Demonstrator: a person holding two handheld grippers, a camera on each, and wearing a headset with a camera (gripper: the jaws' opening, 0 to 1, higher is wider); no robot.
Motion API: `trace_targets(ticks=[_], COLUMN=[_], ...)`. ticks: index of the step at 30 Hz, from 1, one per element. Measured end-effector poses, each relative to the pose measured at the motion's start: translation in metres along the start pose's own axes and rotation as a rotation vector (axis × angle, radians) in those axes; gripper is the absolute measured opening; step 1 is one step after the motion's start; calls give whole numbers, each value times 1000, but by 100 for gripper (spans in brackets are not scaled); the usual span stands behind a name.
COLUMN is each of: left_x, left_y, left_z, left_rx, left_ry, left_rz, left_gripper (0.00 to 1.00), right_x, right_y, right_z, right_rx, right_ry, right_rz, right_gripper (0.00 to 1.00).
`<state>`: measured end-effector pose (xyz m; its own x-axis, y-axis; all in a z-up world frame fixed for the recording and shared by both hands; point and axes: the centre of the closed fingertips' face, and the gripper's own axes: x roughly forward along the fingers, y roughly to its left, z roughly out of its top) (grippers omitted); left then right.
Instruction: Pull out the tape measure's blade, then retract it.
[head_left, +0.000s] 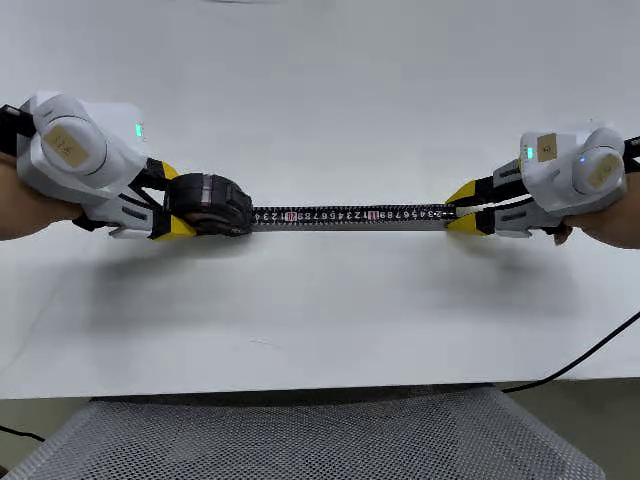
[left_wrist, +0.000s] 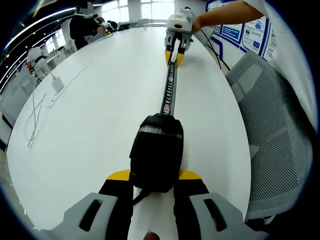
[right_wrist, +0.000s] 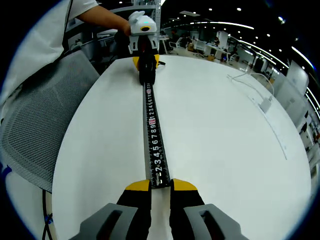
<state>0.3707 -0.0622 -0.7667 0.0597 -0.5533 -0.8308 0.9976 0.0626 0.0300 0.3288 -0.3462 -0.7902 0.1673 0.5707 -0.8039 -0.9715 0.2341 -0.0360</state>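
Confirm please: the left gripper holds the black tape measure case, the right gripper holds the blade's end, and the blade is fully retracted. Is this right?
Not quite. The blade is pulled out, stretched between the case in the left gripper and the right gripper, as the head view shows. The rest holds.

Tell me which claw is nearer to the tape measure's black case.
Left. The left claw grips the case on both sides; the right claw pinches the far end of the pulled-out blade, well apart from the case.
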Motion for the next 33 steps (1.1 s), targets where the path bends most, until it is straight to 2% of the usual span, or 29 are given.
trace_targets(ticks=[6, 17, 33], left_x=[1, 0, 0], left_y=[0, 0, 0], left_z=[1, 1, 2], left_rx=[7, -10, -15], left_ry=[2, -3, -1], left_rz=[15, 15, 17], left_gripper=[27, 27, 28], right_x=[1, 0, -1], right_y=[0, 0, 1], right_z=[2, 2, 0], right_rx=[-25, -6, -18], right_ry=[19, 36, 54], right_rz=[-4, 4, 14], right_gripper=[10, 10, 12])
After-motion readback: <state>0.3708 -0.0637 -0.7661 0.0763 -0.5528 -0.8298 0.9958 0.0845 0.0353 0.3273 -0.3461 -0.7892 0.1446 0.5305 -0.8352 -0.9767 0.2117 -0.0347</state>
